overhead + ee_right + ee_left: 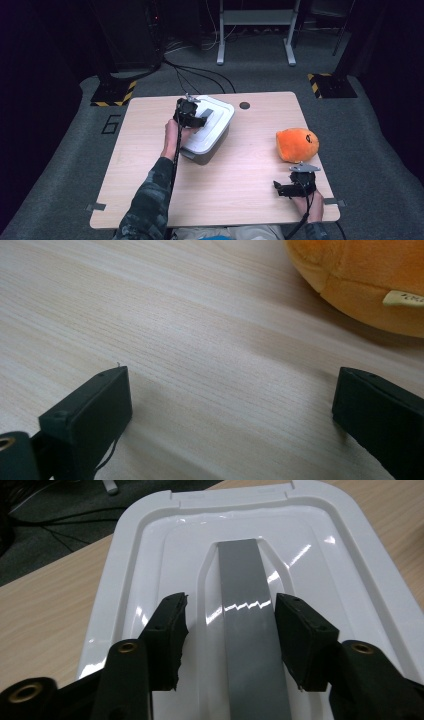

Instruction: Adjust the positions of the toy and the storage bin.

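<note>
We see the left gripper (227, 630) with its jaws spread apart, one on each side of the grey handle (247, 630) set into the white lid (150, 540), gripping nothing. The lid sits on one grey bin (209, 150) toward the far left-centre of the table. The right gripper (227, 415) has its jaws wide open, low over bare wood at the near right, holding nothing. Just beyond it lies one orange plush toy (297, 145), a small tag (402, 298) on its side. We have one light wooden table (240, 185), with a dark round hole (244, 105) at its far edge, on grey carpet (65, 165). Two yellow-and-black striped stand bases (115, 93) flank the far corners; cables (200, 75) trail past a white frame (255, 30).
</note>
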Available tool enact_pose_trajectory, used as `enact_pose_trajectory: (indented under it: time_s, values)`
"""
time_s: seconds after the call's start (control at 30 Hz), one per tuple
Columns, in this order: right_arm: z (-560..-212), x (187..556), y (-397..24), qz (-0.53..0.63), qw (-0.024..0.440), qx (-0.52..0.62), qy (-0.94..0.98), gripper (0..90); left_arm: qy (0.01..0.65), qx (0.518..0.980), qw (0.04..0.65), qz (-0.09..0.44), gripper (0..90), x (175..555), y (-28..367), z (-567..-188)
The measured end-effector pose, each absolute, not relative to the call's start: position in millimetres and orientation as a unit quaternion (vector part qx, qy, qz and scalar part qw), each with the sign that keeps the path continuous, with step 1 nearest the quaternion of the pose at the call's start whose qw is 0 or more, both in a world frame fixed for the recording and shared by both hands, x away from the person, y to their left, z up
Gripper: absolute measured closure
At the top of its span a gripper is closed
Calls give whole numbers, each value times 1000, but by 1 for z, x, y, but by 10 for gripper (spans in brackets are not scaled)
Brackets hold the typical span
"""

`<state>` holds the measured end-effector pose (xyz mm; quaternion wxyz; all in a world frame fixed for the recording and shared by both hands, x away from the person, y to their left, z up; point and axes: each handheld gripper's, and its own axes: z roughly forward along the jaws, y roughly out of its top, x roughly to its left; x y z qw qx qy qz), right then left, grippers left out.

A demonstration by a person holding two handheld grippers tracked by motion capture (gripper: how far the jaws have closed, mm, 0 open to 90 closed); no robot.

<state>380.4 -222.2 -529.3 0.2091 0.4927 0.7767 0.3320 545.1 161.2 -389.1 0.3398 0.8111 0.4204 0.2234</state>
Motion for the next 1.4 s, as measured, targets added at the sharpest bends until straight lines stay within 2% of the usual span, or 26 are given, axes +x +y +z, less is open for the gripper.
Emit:
enact_pose_trajectory:
  time_s: [0.17,0.2,0.67,1.4]
  values:
    - [-529,380,-222,332,209,492,777,22,412,811,352,220,633,542,157,-391]
    - [-529,380,-222,333,209,492,777,23,412,811,352,221,642,542,157,-391]
    - [-529,380,-222,334,211,490,777,27,404,814,359,211,661,537,157,-391]
    - [-529,380,-223,334,210,491,776,34,356,837,373,183,661,500,152,-391]
